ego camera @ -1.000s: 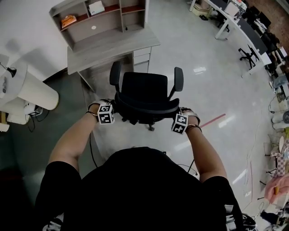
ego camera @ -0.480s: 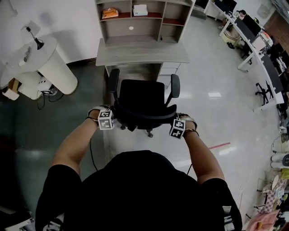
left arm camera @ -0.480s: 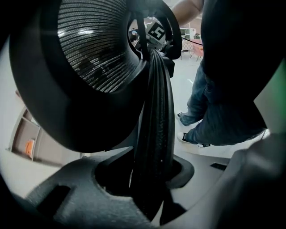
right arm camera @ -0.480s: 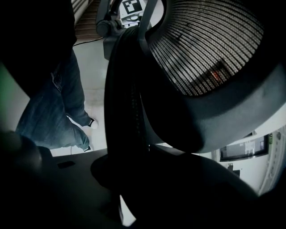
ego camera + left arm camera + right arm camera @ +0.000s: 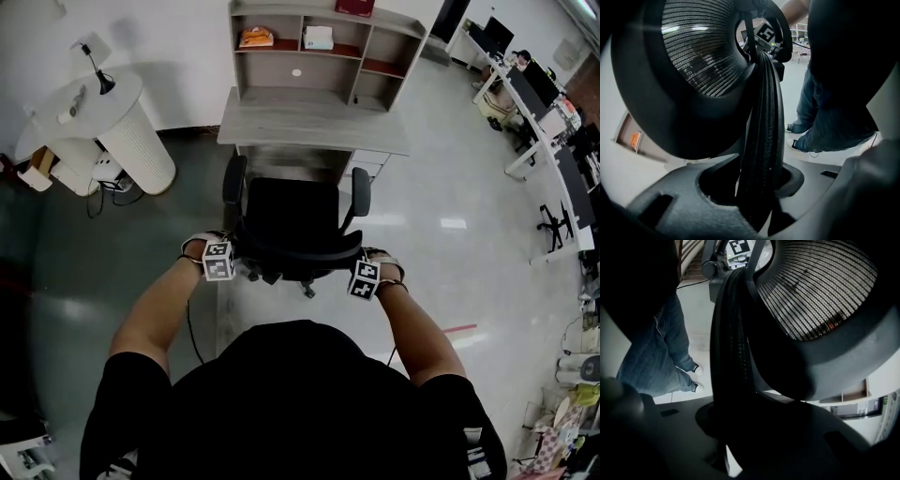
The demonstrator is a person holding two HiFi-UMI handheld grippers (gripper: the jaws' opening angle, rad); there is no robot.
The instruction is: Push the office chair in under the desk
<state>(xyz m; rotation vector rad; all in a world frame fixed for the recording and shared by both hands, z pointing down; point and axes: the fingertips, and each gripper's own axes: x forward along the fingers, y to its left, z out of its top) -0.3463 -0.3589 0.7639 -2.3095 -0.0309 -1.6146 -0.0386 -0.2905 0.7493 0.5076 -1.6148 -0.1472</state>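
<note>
A black office chair with a mesh backrest faces the grey desk, its seat front at the desk's edge. My left gripper is shut on the left rim of the backrest, which runs between the jaws in the left gripper view, where that gripper fills the bottom. My right gripper is shut on the backrest's right rim, seen close up from the right gripper. Each view shows the other gripper's marker cube at the far end of the backrest.
The desk carries a shelf hutch with an orange thing and a white box. A white round stand and cables are at the left. Long desks with chairs line the right. The person's legs stand behind the chair.
The chair has rolled closer to the desk and now lines up squarely with it. Both grippers stay on the backrest rims.
</note>
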